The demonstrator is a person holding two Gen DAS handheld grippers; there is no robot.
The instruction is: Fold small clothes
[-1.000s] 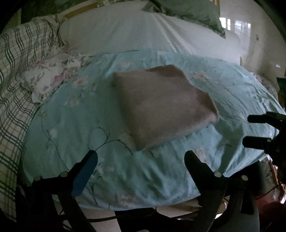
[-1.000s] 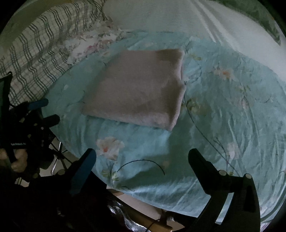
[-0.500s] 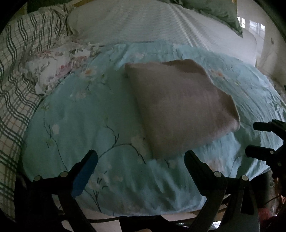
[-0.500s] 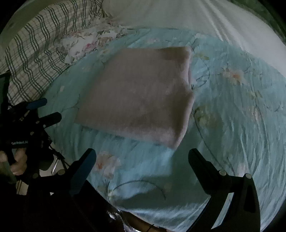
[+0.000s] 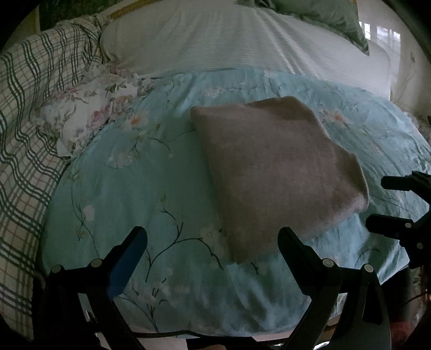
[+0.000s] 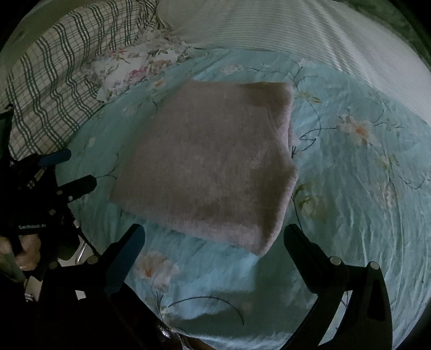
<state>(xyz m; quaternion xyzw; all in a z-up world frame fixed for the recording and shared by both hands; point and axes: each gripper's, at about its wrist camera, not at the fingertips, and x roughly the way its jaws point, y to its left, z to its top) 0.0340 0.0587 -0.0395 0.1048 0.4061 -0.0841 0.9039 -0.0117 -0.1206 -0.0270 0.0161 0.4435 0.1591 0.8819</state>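
Note:
A grey-brown fuzzy garment (image 5: 272, 167) (image 6: 212, 161) lies folded into a flat rectangle on the light blue floral bedspread (image 5: 150, 177) (image 6: 350, 188). My left gripper (image 5: 212, 239) is open and hovers just short of the garment's near corner, holding nothing. My right gripper (image 6: 214, 237) is open too, its fingers straddling the near folded edge from above the bedspread, empty. Each gripper shows in the other's view: the right gripper (image 5: 388, 204) at the right edge, the left gripper (image 6: 68, 172) at the left, held by a hand (image 6: 24, 250).
A plaid cloth (image 5: 29, 121) (image 6: 62, 72) covers the left of the bed, with a floral garment (image 5: 89, 113) (image 6: 134, 64) crumpled beside it. A white striped sheet (image 5: 229, 40) and a green pillow (image 5: 323, 16) lie behind. The bed's front edge runs just under both grippers.
Both grippers have moved forward toward the folded garment, which looms larger and nearer in both views. Jaws stay open; the garment has not moved.

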